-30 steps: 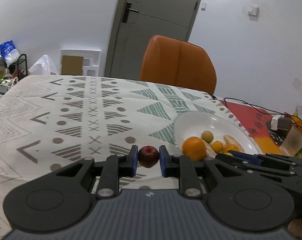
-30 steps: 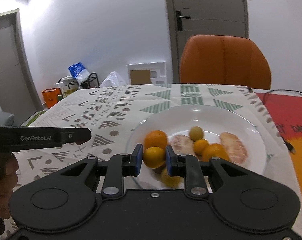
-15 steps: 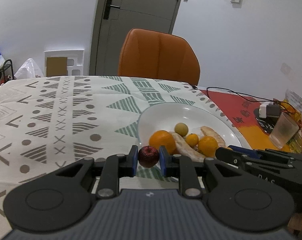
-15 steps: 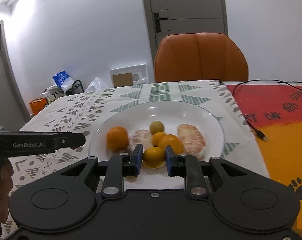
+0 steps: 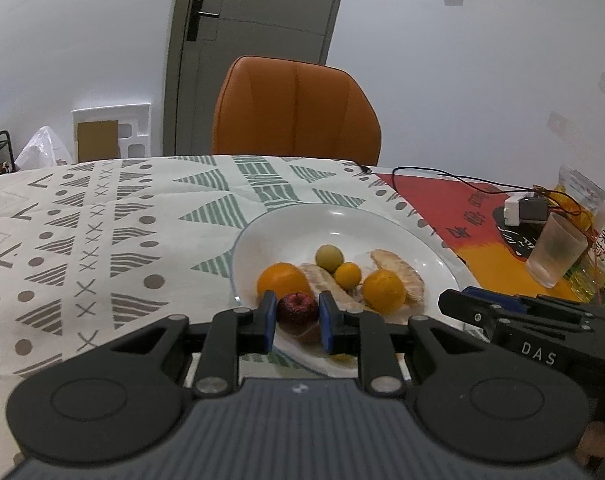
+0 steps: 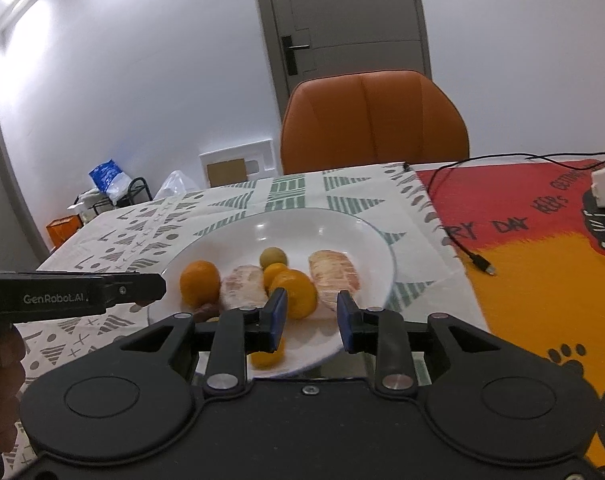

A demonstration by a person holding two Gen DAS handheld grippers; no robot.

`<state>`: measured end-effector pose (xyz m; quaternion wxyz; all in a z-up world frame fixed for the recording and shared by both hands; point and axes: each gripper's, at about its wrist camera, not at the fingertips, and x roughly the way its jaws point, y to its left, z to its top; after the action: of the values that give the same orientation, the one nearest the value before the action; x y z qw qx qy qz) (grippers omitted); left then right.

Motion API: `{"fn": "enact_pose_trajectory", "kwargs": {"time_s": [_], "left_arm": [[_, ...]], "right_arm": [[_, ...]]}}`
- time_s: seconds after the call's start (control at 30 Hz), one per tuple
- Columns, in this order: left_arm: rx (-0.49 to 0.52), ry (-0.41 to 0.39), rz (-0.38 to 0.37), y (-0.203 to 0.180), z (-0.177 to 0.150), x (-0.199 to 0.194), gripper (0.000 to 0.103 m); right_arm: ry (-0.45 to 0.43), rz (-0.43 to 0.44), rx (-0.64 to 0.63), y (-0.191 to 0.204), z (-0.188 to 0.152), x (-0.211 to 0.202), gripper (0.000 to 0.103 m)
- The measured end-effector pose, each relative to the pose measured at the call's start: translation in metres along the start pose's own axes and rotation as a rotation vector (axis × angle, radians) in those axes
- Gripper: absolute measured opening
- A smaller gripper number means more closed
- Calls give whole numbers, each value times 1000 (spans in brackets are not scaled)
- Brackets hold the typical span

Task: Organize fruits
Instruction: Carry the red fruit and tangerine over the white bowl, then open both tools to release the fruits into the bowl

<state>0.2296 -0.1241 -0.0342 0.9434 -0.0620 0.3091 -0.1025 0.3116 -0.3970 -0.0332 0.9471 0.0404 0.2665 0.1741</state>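
Lower centre: my left gripper (image 5: 297, 322) jaws grip a red apple (image 5: 297, 309) over the white plate (image 5: 342, 220). My right gripper (image 6: 311, 316) jaws stand open, empty; a yellow fruit (image 6: 265, 358) lies below on the plate's near rim.

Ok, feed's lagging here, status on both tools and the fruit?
Left tool shut on apple, over plate edge. Right tool open, yellow fruit on plate below. Nothing blocking.

We saw a dark red apple (image 5: 297, 309) clamped over the near rim of the white plate (image 5: 342, 220), which held two oranges (image 5: 281, 279), two peeled segments (image 6: 334, 270), small yellow fruits (image 5: 348, 274) and a greenish one (image 5: 329, 257).
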Motion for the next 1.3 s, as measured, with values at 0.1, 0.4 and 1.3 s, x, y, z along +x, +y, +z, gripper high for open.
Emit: {"fn": "enact_pose_trajectory", "kwargs": {"time_s": [0.1, 0.4, 1.3], "left_arm": [[8, 0, -6, -6, 1, 1, 21], [21, 0, -34, -17, 2, -1, 21], [-33, -28, 69, 17, -3, -41, 37]], "right_arm": [[-6, -3, 7, -5, 0, -4, 29], [-10, -7, 14, -10, -2, -8, 29], [-9, 53, -14, 23, -3, -19, 30]]}}
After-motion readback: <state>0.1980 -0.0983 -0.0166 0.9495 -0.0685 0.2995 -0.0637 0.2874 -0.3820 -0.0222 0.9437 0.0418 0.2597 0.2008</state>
